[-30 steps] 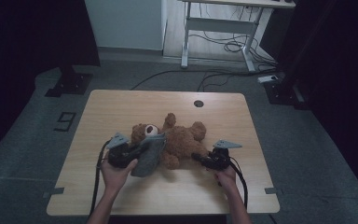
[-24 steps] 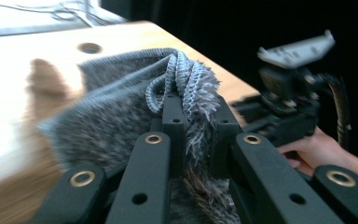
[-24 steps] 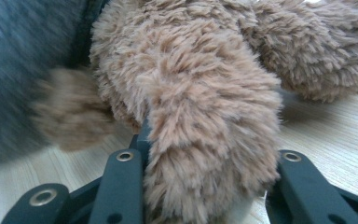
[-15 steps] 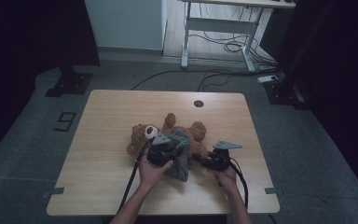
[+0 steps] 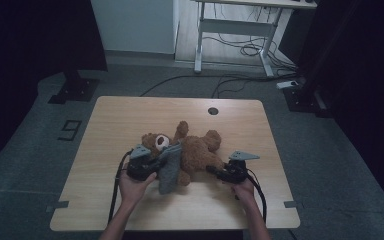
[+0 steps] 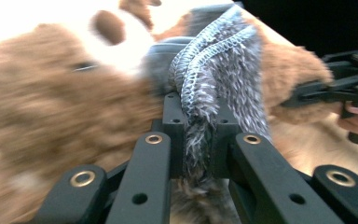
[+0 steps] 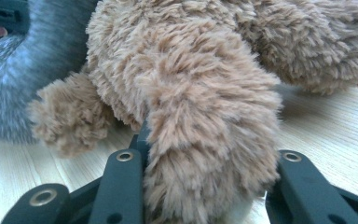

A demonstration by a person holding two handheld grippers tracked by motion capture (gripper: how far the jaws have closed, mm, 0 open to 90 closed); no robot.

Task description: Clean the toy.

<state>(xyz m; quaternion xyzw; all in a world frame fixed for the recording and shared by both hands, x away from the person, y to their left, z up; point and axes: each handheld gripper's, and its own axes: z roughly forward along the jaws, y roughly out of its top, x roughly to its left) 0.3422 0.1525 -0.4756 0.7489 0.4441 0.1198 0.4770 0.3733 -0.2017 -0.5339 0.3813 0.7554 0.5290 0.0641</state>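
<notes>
A brown teddy bear (image 5: 196, 150) lies on its back in the middle of the wooden table (image 5: 125, 117), head to the left. My left gripper (image 5: 156, 164) is beside the bear's head, shut on a fuzzy grey knitted cloth (image 5: 170, 170) that drapes over the bear's chest down to the table. Up close, the cloth (image 6: 214, 84) is pinched between the left gripper (image 6: 198, 128) jaws, against the blurred bear (image 6: 56, 107). My right gripper (image 5: 214, 170) is shut on the bear's leg (image 7: 209, 126), which bulges between the right gripper (image 7: 205, 156) jaws.
A round cable hole (image 5: 213, 110) sits near the table's far edge. Behind the table stands a white-framed desk (image 5: 232, 27) with loose cables on the floor. Black stand bases (image 5: 75, 90) flank the table, and a floor marking (image 5: 70, 130) lies at its left.
The left gripper swung right over the bear's belly with the grey cloth, then came back left to beside the head. The right gripper kept still on the leg.
</notes>
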